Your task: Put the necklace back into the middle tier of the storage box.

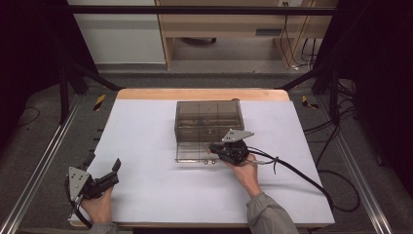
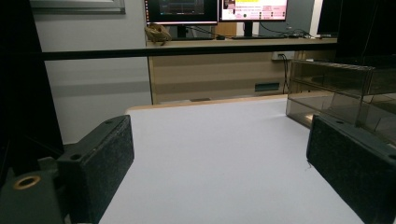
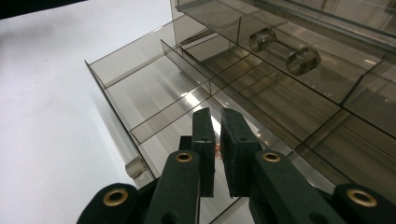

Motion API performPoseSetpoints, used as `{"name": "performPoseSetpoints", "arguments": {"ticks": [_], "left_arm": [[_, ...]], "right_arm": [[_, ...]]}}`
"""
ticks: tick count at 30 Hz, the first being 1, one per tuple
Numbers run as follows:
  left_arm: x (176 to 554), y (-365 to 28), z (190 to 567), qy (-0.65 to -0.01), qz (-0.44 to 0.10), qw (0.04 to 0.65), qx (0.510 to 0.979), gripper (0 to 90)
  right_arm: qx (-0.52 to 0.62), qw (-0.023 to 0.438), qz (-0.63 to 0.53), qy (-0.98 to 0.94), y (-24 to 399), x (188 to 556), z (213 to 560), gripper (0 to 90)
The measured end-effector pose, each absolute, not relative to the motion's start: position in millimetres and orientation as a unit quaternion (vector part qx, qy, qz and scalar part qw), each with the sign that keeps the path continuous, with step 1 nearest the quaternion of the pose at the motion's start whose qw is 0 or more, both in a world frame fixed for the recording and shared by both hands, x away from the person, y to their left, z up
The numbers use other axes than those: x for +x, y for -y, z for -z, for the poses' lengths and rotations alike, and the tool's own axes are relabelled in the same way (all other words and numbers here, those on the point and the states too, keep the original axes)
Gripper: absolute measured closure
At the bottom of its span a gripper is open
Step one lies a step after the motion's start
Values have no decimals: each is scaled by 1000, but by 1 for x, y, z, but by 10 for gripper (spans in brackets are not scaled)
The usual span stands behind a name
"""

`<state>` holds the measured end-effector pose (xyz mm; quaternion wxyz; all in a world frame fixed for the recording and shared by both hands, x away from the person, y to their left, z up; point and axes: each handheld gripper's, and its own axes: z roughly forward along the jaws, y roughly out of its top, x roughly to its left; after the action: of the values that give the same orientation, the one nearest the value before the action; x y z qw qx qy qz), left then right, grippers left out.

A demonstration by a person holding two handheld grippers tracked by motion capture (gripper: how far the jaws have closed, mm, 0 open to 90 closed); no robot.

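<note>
Drawer (image 1: 195,152) of the smoky clear organizer box (image 1: 208,119), pulled out toward the near edge at table centre, lies directly under the right gripper (image 1: 219,152), jaws nearly closed on something small and coppery, while the open left gripper (image 1: 115,168) waits far left.

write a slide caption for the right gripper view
Right gripper, jaws nearly shut, poised over the pulled-out bottom drawer of a smoky clear drawer box on a white table.
</note>
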<state>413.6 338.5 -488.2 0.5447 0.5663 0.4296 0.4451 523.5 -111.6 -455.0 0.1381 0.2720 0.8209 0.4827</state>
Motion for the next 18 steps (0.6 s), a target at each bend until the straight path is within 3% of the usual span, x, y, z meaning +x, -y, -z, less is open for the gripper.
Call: {"name": "performPoseSetpoints", "arguments": {"ticks": [18], "left_arm": [[414, -338, 488, -429, -445, 545, 566, 74]], "right_arm": [[264, 148, -505, -809, 119, 517, 437, 766]]}}
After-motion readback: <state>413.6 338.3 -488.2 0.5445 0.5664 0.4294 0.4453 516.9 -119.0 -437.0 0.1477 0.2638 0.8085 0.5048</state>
